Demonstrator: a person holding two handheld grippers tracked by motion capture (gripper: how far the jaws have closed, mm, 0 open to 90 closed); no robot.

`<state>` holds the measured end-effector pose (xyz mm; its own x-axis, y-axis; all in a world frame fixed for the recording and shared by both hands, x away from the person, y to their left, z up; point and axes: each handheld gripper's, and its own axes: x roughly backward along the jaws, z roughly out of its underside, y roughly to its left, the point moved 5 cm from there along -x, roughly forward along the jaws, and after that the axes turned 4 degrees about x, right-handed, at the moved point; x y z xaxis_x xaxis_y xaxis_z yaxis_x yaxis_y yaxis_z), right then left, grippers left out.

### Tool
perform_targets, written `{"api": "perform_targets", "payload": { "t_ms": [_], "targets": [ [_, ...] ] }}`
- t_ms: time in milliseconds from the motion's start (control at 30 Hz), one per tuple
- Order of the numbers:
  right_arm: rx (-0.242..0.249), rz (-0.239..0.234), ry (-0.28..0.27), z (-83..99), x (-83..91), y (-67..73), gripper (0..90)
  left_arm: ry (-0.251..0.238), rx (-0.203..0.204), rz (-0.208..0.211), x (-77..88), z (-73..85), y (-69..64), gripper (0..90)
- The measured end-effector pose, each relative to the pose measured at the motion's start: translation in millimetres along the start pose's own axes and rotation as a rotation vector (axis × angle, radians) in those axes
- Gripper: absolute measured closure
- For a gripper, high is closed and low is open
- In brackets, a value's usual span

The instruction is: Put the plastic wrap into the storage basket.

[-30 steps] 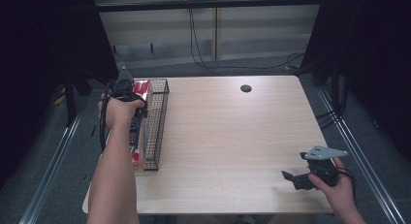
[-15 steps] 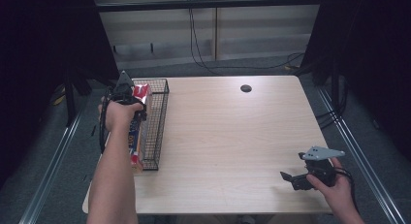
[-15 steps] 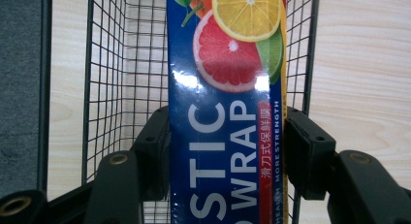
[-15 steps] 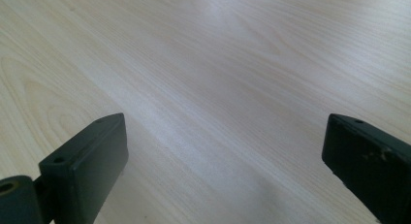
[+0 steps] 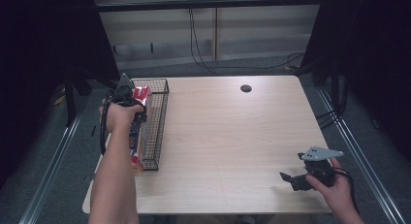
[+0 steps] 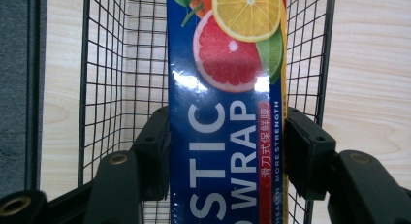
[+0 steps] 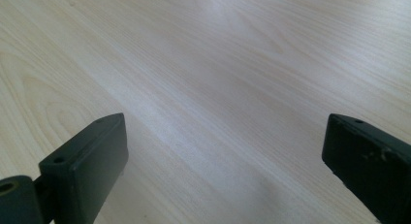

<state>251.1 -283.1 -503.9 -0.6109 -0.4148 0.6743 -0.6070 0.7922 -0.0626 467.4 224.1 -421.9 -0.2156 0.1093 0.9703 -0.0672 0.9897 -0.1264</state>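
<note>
At the left edge of the wooden table (image 5: 228,132), seen from the high view, stands a long black wire basket (image 5: 157,122), its length running away from the person. The left gripper (image 5: 127,99) is poised over the far half of this basket, the person's left forearm reaching in from the bottom of the view. Its jaws are closed on a box of plastic wrap (image 5: 138,122), a long blue carton with a red end and printed citrus slices, which lies lengthwise inside the basket. In the left gripper view the box of plastic wrap (image 6: 225,112) runs straight up between the two black jaws; both pads press flat against its long sides, and the basket's mesh walls (image 6: 106,78) rise on either side of it, with bare table beyond the wire.

The middle of the table carries a small dark round grommet (image 5: 245,88) near its far edge.

At the near right corner the right gripper (image 5: 291,178) is held low over the tabletop, well apart from the basket. The right gripper view shows its jaws spread wide, with bare wood grain (image 7: 218,88) between them and nothing in their grasp.
</note>
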Motion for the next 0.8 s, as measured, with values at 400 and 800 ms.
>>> {"api": "perform_targets", "payload": {
  "t_ms": [400,800],
  "targets": [
    [0.004,-0.006,-0.005,-0.2,-0.5,0.4,2.6,-0.001,0.008,0.001,-7.2,-0.8,3.2,43.6],
    [0.003,-0.006,-0.002,-0.1,-0.8,0.9,2.6,0.015,0.015,-0.008,-17.8,-1.3,4.5,43.1]
  ]
}}
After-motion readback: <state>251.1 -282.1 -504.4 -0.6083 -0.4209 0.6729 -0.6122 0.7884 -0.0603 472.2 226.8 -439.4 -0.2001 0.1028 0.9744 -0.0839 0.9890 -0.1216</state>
